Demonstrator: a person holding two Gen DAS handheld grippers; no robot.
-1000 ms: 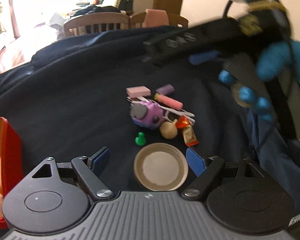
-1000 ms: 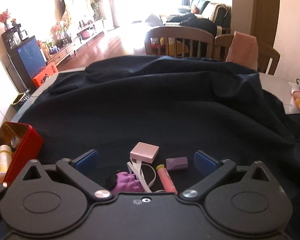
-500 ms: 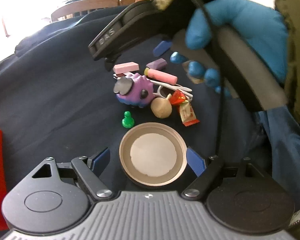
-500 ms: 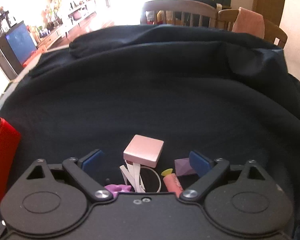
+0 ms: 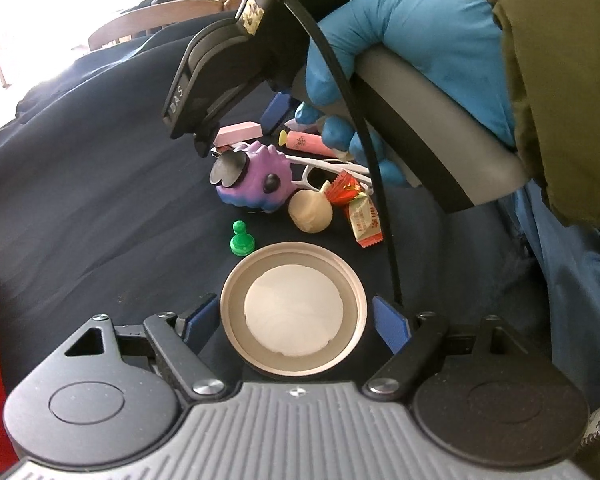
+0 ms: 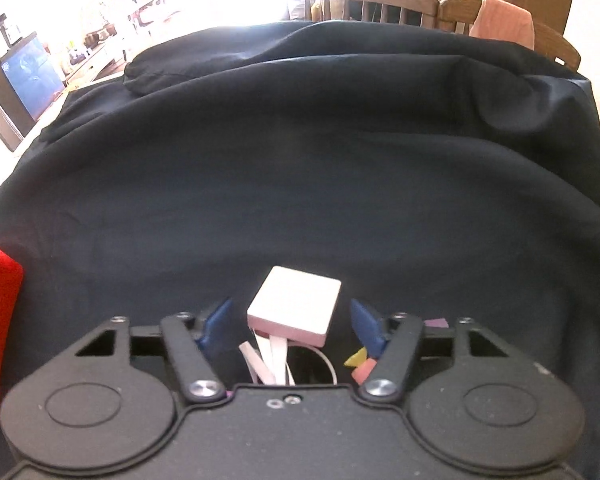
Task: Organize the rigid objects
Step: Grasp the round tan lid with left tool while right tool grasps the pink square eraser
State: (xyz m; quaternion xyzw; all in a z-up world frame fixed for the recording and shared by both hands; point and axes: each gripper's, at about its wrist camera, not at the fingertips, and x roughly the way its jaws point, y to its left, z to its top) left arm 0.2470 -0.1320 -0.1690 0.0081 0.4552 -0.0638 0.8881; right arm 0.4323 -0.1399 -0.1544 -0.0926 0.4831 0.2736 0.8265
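Lowered since earlier, the right gripper (image 6: 290, 322) straddles the pink block (image 6: 296, 306), fingers wide; left gripper (image 5: 294, 318) fingers wide around the lid (image 5: 294, 316); dark cloth (image 6: 300, 184) beyond lies open.

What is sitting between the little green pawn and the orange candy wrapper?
A round beige wooden knob sits between the green pawn and the candy wrapper, on the dark cloth. The left wrist view shows it.

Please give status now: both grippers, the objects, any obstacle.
Left gripper open, straddling the lid. Right gripper open, around the pink block, no contact yet. White strips lie under the block, may snag.
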